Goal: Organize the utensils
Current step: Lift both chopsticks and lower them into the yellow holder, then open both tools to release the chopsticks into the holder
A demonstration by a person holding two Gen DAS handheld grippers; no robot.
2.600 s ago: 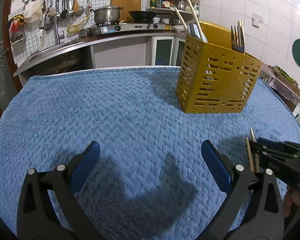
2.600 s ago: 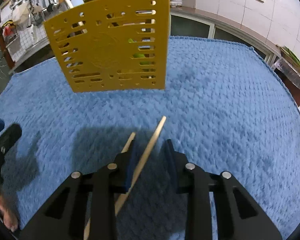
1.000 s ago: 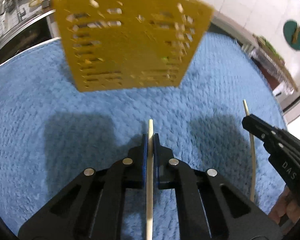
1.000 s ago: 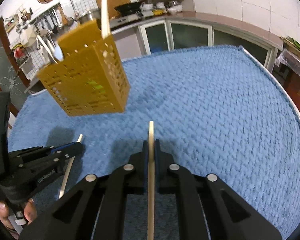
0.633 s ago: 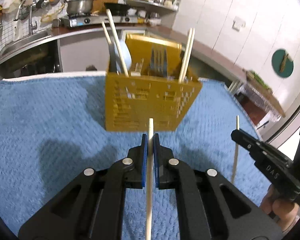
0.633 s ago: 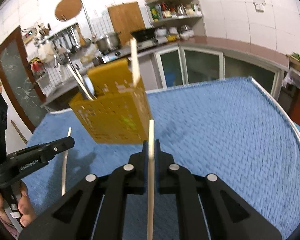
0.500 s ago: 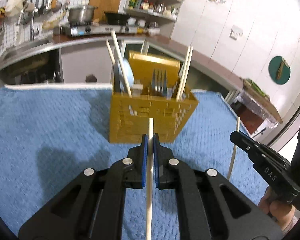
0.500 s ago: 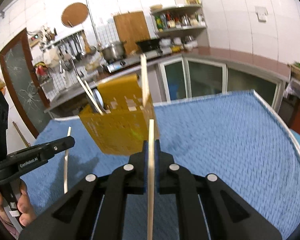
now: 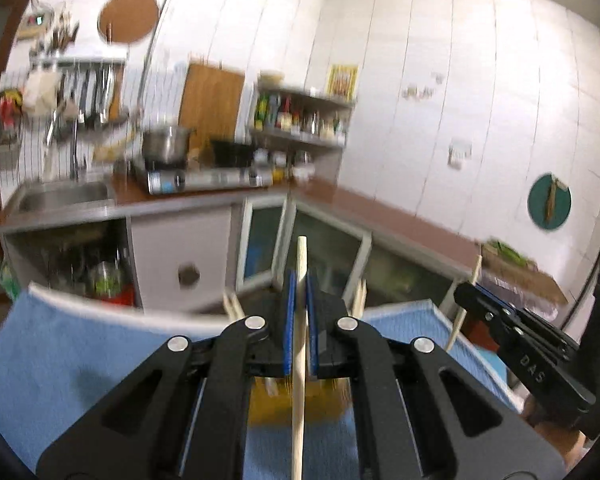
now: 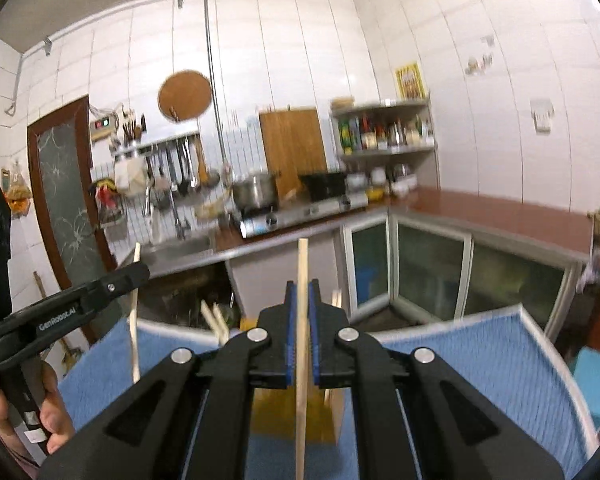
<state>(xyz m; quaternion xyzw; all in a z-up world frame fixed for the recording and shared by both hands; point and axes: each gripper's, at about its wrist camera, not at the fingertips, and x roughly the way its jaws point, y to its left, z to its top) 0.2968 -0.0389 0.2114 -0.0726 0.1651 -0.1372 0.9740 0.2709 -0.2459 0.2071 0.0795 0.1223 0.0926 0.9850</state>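
Each of the person's hands carries a black two-finger gripper with blue pads, and each is clamped tight on one pale wooden chopstick. The left gripper [image 9: 299,280] holds its chopstick [image 9: 300,340] upright, long axis running along the fingers, tip poking up past the pads. The right gripper [image 10: 301,286] holds the other chopstick [image 10: 301,340] the same way, near vertical.

What matters now is where the perforated yellow plastic utensil caddy [image 10: 292,412] sits: low and straight ahead of both grippers, mostly hidden behind their black frames, standing on the blue woven cloth [image 10: 480,364] that covers the table. From the left wrist view only a blurred yellow patch of it [image 9: 272,400] shows between the arms, with chopstick tips already in it rising either side of the jaws.

Both sticks look raised above the caddy's rim, so I judge the next move is a straight lowering, lower end first. Neither hand seems clearly nearer; the two stand side by side, close together
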